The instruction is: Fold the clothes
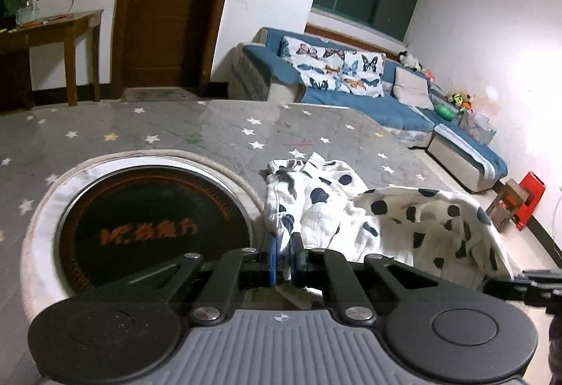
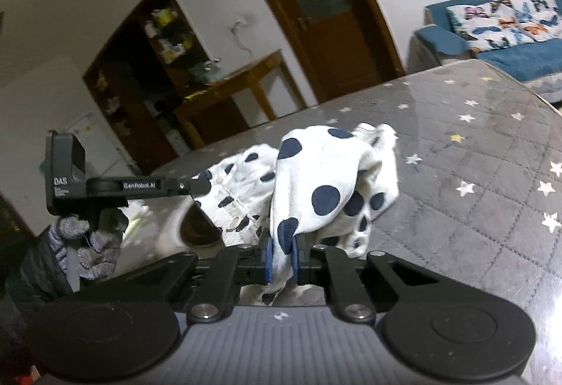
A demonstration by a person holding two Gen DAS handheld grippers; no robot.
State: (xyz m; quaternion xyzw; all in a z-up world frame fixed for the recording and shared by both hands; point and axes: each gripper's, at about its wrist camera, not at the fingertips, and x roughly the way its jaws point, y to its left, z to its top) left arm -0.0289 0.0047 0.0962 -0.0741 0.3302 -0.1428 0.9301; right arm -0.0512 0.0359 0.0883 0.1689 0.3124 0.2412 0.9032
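A white garment with dark blue dots (image 1: 337, 206) lies bunched on the grey star-patterned table cover (image 1: 175, 132). My left gripper (image 1: 283, 256) is shut on an edge of the garment, its blue pads pinching white cloth. In the right wrist view the same garment (image 2: 316, 181) hangs lifted in folds, and my right gripper (image 2: 282, 260) is shut on a fold of it. The left gripper's body (image 2: 105, 186) shows there at the left, held by a gloved hand (image 2: 91, 244), its fingertips hidden behind the cloth.
A round black hotplate with a white rim (image 1: 151, 220) is set into the table just left of the garment. Behind the table stand a blue sofa (image 1: 351, 83) with butterfly cushions, a wooden side table (image 1: 52, 30) and a brown door (image 1: 165, 5).
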